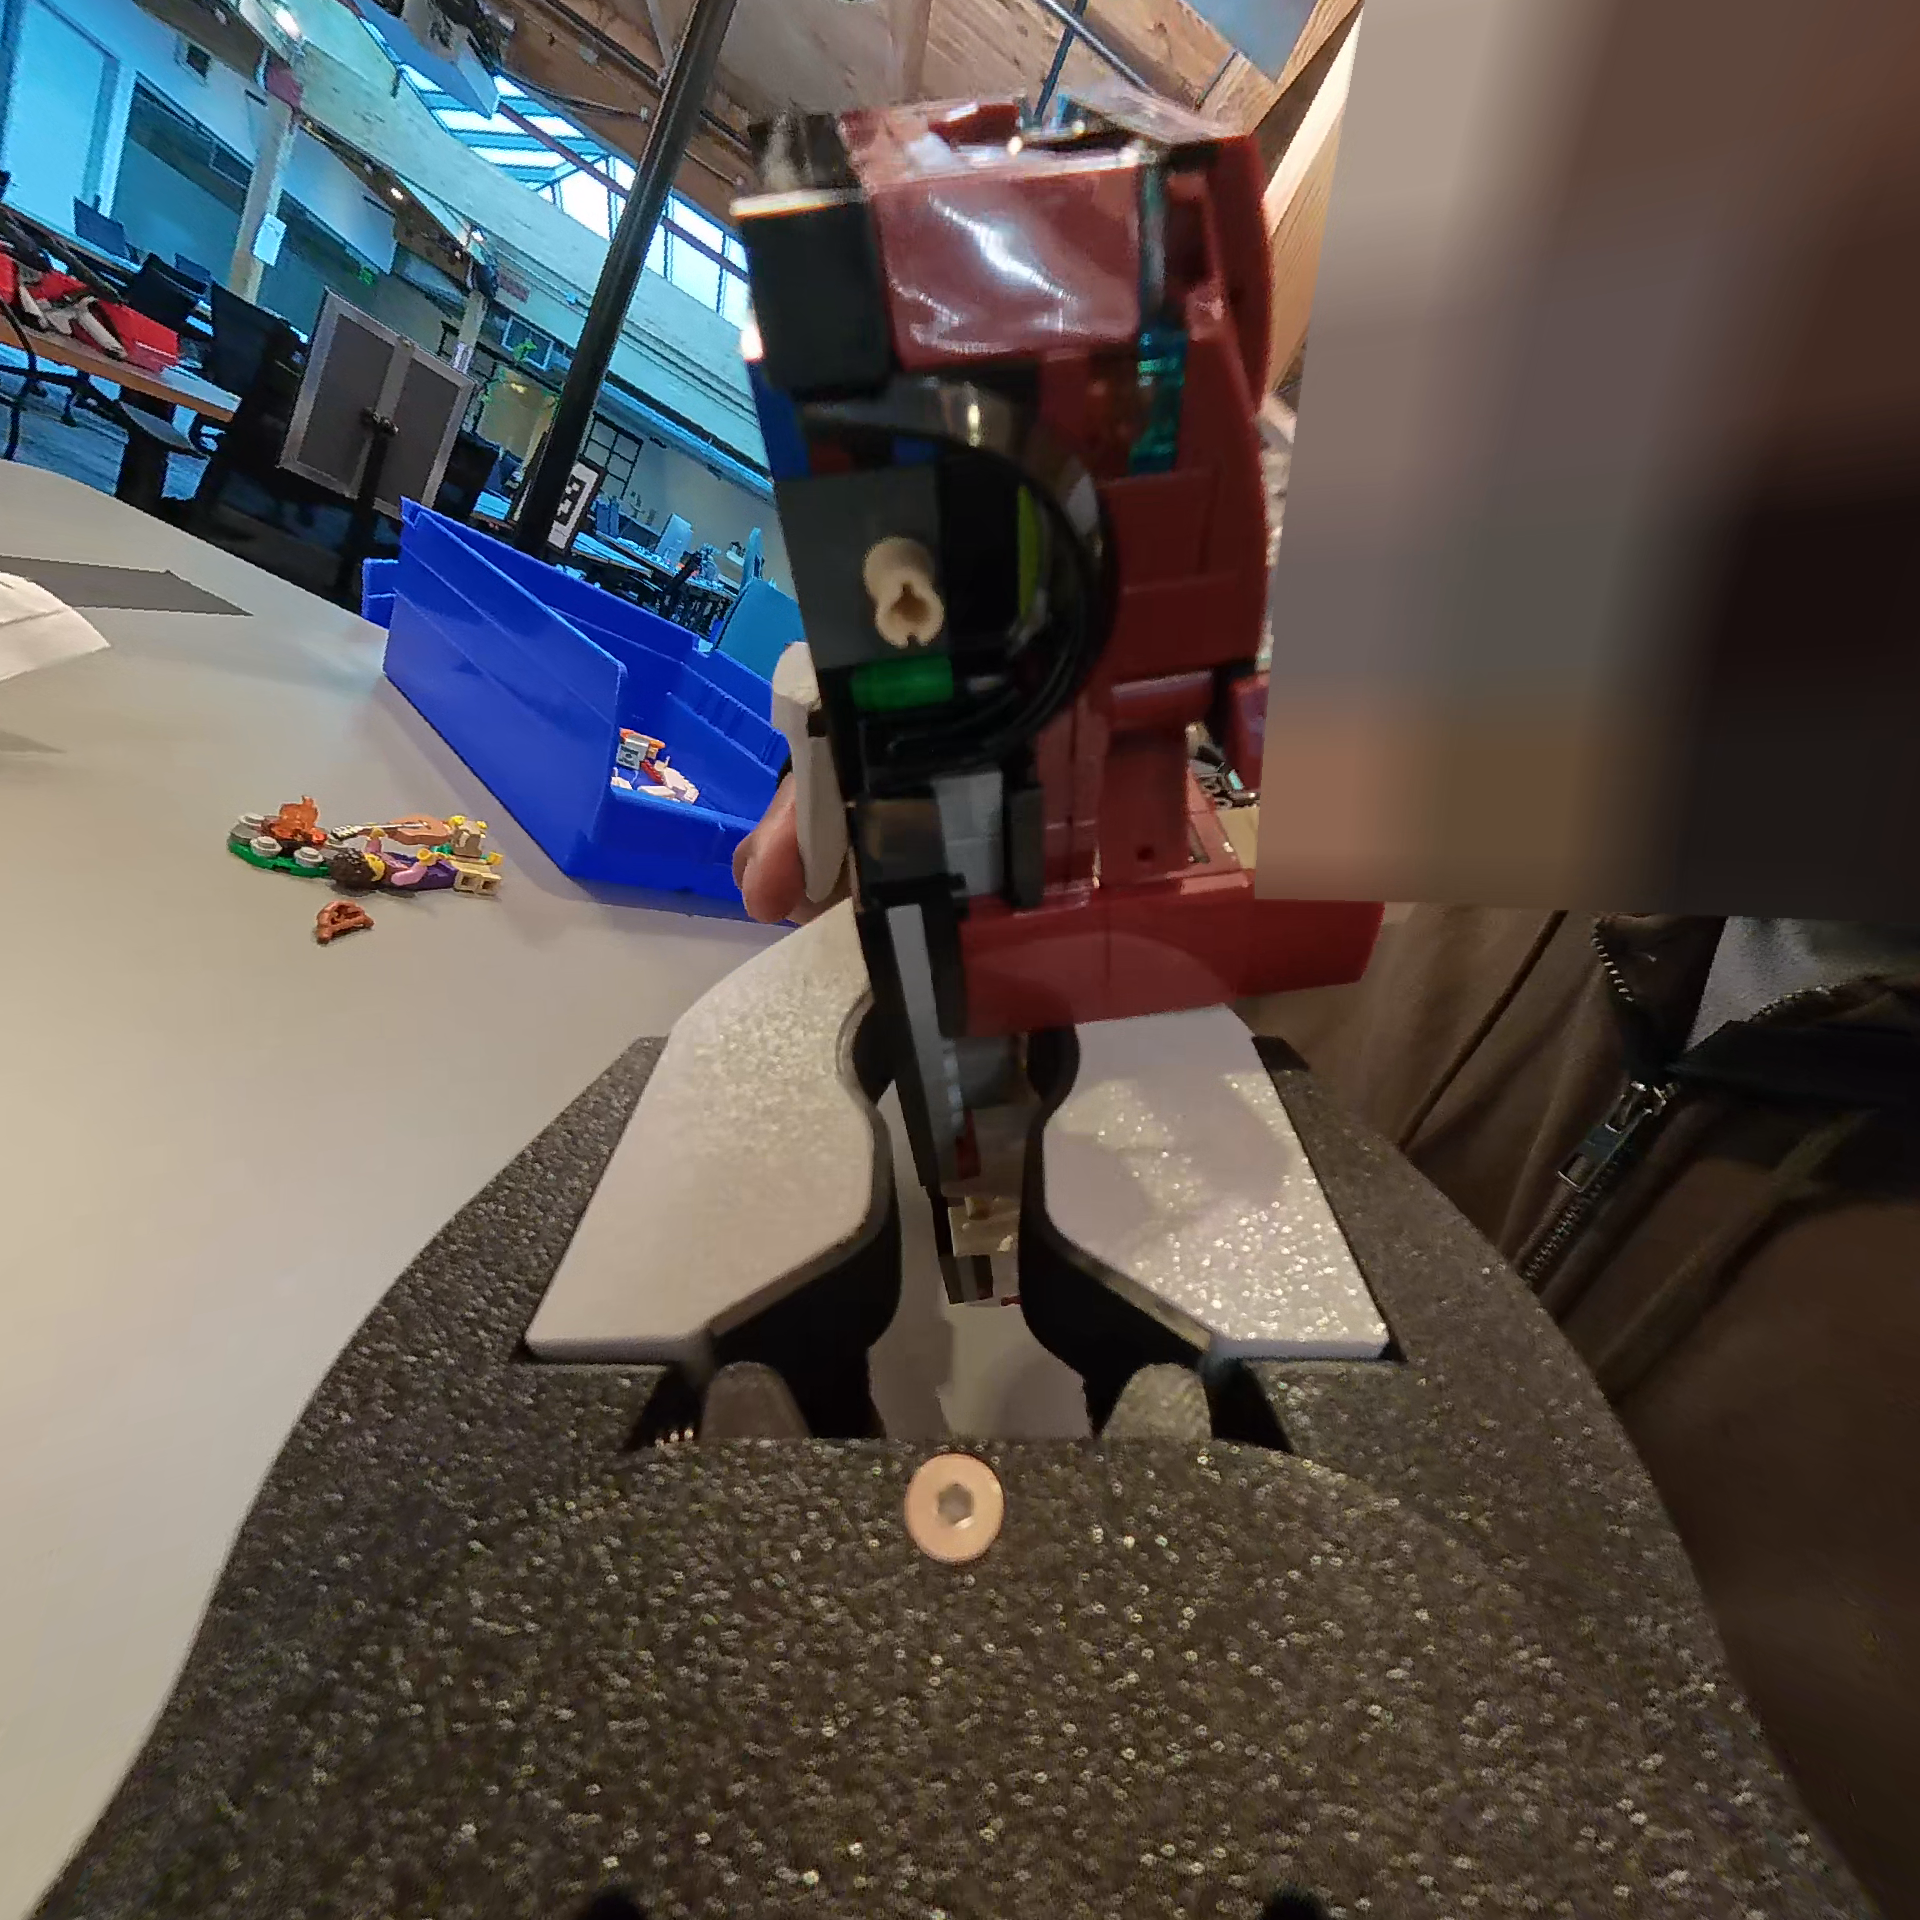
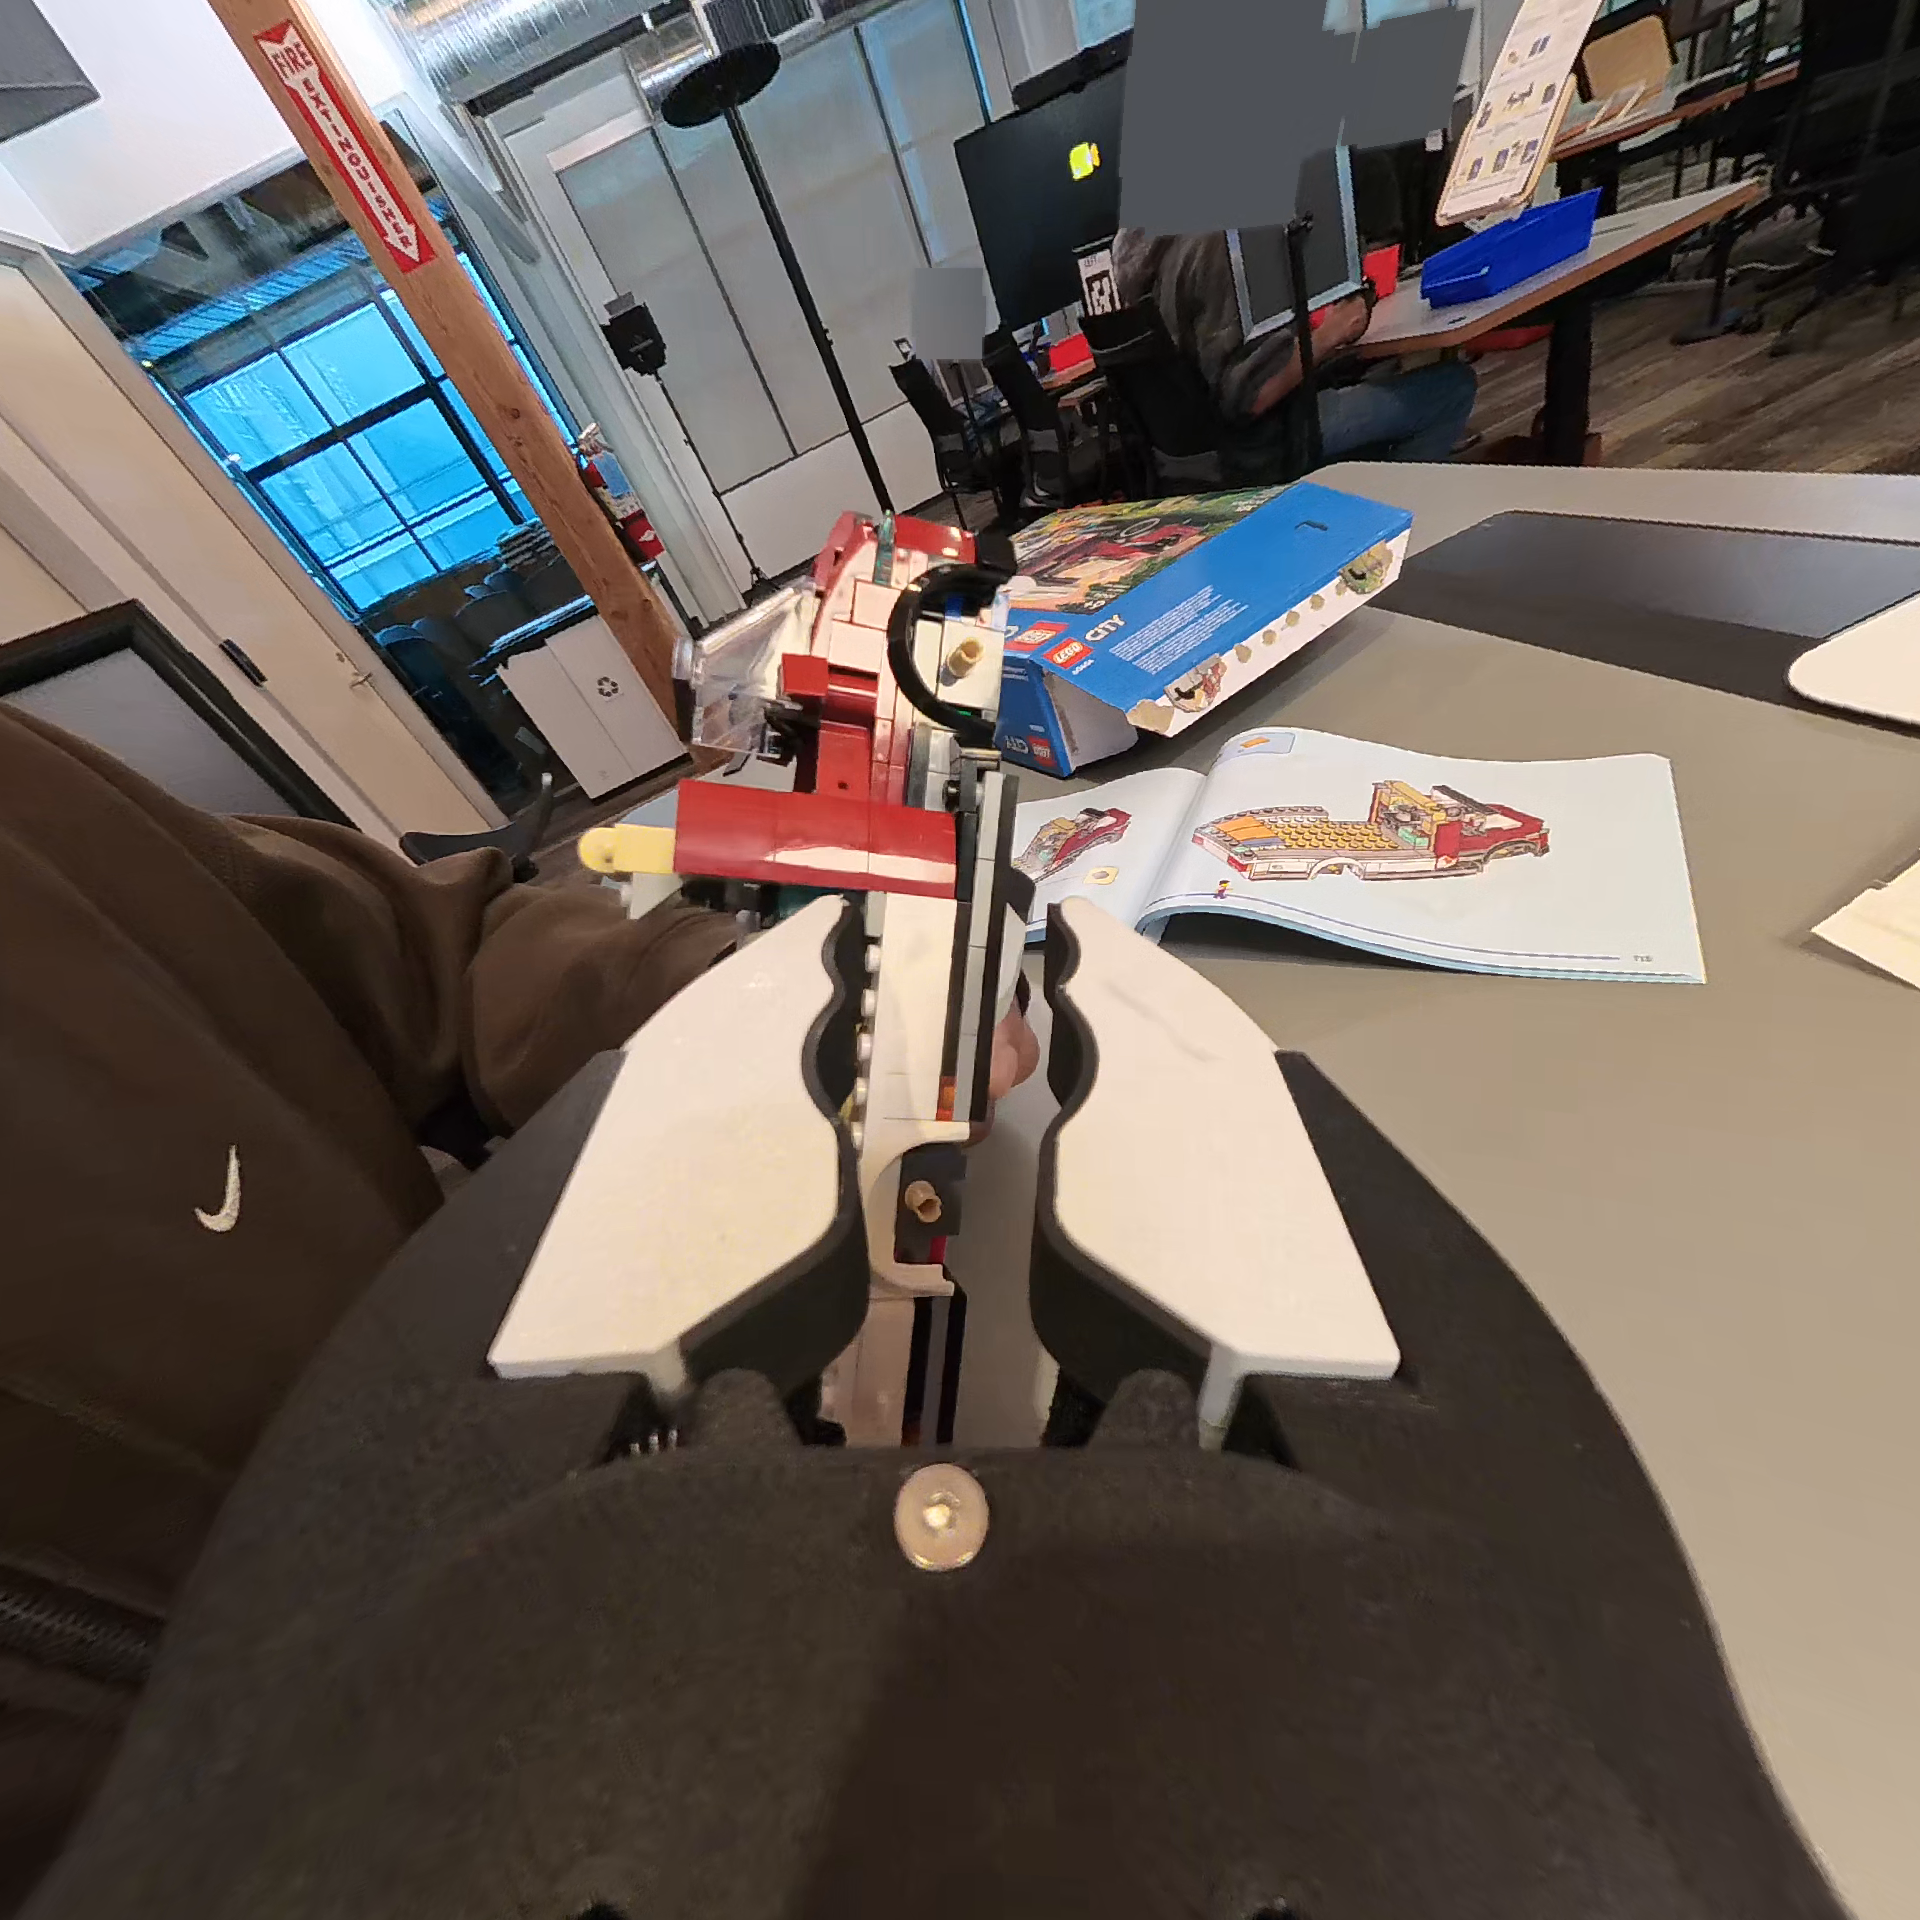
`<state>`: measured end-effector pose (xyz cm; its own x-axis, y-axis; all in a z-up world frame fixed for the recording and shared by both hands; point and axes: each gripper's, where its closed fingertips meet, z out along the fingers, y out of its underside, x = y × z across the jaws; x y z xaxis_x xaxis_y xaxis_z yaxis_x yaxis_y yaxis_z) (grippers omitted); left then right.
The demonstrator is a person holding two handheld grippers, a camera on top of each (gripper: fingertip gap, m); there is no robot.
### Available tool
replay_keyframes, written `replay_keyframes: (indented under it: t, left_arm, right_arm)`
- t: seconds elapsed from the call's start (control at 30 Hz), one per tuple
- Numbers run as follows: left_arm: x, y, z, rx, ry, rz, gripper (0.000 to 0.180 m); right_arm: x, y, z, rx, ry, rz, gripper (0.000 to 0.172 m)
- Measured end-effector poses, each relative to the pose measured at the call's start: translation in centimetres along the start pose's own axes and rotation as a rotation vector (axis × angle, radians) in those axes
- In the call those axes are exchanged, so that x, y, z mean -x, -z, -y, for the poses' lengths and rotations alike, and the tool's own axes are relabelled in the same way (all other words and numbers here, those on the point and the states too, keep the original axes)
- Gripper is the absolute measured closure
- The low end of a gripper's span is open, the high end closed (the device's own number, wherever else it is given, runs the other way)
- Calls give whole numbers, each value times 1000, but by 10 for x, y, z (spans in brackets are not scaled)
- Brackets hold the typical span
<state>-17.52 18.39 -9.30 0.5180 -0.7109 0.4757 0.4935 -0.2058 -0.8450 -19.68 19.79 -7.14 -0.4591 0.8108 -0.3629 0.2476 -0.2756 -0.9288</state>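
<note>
Dark red, black and white plastic fills the middle of both views: what is it, and where does it sit? (Student)

It is a brick model point(image 1: 1039, 727), turned on edge and held in the air above the grey surface point(image 1: 208, 1143), close to a brown jacket point(image 1: 1558, 1143). (Tutor)

How do the fingers stand on it? (Student)

The left gripper point(image 1: 961, 1049) is clenched on the model's thin black and grey bottom edge, with a finger on either side of it. The right gripper point(image 2: 951, 935) is spread around the white and black plate. One finger point(image 2: 727, 1091) lies against the studded white side. The other finger point(image 2: 1174, 1091) stands apart from the black side. A bare fingertip point(image 2: 1016, 1049) shows in that gap. (Tutor)

What lies around the model? (Student)

In the left wrist view, a blue bin point(image 1: 520, 675) with a few small pieces inside rests on the surface beyond the model. A cluster of loose pieces point(image 1: 364, 842) lies near the bin, well apart from the fingers. In the right wrist view, an open booklet point(image 2: 1403, 852) lies flat near the model, and a blue box point(image 2: 1226, 613) lies on its side just beyond it. (Tutor)

And the open room? (Student)

Bare surface runs beneath and beside both grippers. The surface's far edge curves past the box, with chairs and desks beyond it. (Tutor)
</note>
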Motion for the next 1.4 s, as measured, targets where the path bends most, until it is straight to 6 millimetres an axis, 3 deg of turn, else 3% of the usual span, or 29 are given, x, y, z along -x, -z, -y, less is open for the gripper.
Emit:
replay_keyframes:
  t: [0.2,0.43,0.57,0.67,0.8,0.87,1.0,1.13,1.23,1.4]
  left_arm:
    - [2,1,-1,12,29,5,159]
    - [4,2,-1,16,39,13,159]
    - [19,1,-2,14,74,112,159]
    - [33,7,-2,2,165,187,158]
    - [36,11,1,-22,190,191,158]
    - [35,10,0,-14,196,187,158]
    - [34,8,-3,0,210,179,158]
    - [32,6,-7,20,221,166,158]
    - [29,3,-10,42,224,152,158]
    - [24,-2,-17,79,232,126,158]
  right_arm:
    - [4,-1,-1,-1,19,4,154]
    - [-1,-2,-3,5,-44,23,147]
    - [-14,0,-3,14,-83,-3,144]
    - [-23,13,8,18,-97,-13,133]
    - [-42,50,11,60,-12,-144,132]
    - [-44,69,-6,127,26,-187,135]
    - [-42,113,-63,363,91,-271,135]
    - [-24,170,-113,608,212,-285,136]
    - [-14,208,-138,749,325,-266,134]
    - [-4,225,-161,827,357,-129,121]
